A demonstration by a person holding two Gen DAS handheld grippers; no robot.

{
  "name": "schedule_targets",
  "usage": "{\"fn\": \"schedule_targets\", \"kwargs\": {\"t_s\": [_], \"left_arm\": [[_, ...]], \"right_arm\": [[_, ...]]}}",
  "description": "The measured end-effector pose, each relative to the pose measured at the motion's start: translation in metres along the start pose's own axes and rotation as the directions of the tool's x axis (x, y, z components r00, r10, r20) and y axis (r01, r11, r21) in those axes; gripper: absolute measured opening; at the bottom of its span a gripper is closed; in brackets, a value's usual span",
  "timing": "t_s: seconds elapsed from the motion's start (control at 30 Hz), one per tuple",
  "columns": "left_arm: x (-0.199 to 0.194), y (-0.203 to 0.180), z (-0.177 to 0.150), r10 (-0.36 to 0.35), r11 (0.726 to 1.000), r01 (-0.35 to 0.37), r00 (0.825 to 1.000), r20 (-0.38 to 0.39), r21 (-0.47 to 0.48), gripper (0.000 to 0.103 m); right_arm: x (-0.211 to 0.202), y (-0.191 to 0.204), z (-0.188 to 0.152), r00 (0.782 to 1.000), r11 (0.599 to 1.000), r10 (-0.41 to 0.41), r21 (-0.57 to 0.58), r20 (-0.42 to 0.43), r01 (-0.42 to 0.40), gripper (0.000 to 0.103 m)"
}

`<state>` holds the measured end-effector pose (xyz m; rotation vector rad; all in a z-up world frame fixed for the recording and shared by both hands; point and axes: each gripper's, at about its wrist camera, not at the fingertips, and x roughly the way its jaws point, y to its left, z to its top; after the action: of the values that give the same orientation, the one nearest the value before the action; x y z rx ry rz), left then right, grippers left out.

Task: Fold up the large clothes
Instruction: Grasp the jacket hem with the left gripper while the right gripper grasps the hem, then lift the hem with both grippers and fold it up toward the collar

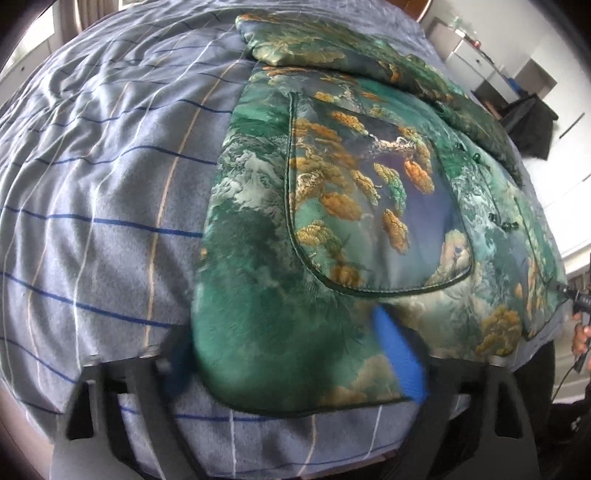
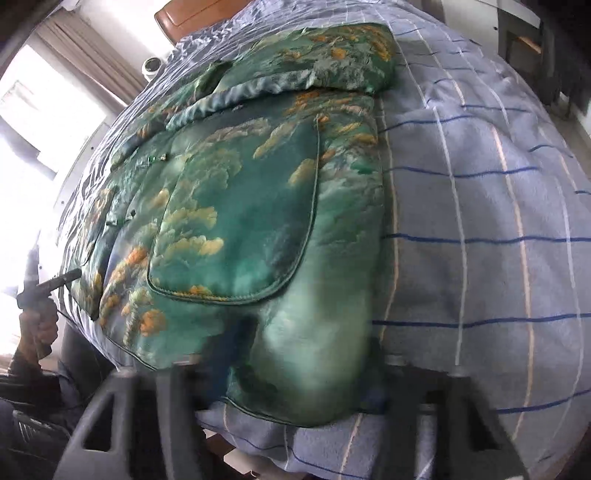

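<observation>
A padded green jacket with gold cloud patterns and large patch pockets lies spread on a bed, a sleeve folded across its top. My left gripper points down at the near hem corner. That corner lies between its wide-standing jaws, and one blue pad rests on the cloth. My right gripper is at the other near hem corner. The fabric bulges up, pinched between its fingers.
The blue-grey striped bedsheet spreads wide on both sides of the jacket. A wooden headboard is at the far end, with curtains by a window. White cabinets and a dark bag stand beyond the bed.
</observation>
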<state>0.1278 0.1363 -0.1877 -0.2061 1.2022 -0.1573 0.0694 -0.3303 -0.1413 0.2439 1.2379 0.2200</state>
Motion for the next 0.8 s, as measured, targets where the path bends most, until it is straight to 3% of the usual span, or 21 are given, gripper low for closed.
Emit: {"fn": "schedule_targets", "kwargs": {"t_s": [0.03,0.07,0.1,0.2,0.57,0.8], "left_arm": [[-0.001,0.0,0.0,0.0,1.0,0.001,1.0,-0.002,0.006,0.061],[-0.002,-0.001,-0.001,-0.004,1.0,0.004,1.0,-0.006,0.012,0.04],[-0.005,-0.002,-0.002,0.003,1.0,-0.003,1.0,-0.009,0.009,0.027],[-0.019,0.005,0.001,-0.013,1.0,0.013,1.0,-0.001,-0.023,0.013],[-0.066,-0.003,0.0,-0.034,0.999,0.035,0.997,0.071,-0.016,0.01],[-0.097,0.002,-0.037,-0.043,0.999,0.044,0.999,0.008,-0.012,0.01]], "right_arm": [[-0.004,0.0,0.002,1.0,1.0,0.006,0.01,0.005,-0.006,0.026],[-0.008,0.001,0.005,1.0,1.0,0.014,0.015,0.016,-0.015,0.019],[-0.013,0.004,0.008,0.999,1.0,0.02,0.013,0.029,-0.02,0.018],[-0.02,0.014,0.013,0.998,1.0,0.01,-0.017,0.055,-0.009,0.016],[-0.048,0.028,0.019,0.994,0.999,0.018,-0.048,0.105,-0.013,0.015],[-0.066,0.024,-0.002,0.998,0.998,0.043,-0.044,0.053,-0.041,0.015]]}}
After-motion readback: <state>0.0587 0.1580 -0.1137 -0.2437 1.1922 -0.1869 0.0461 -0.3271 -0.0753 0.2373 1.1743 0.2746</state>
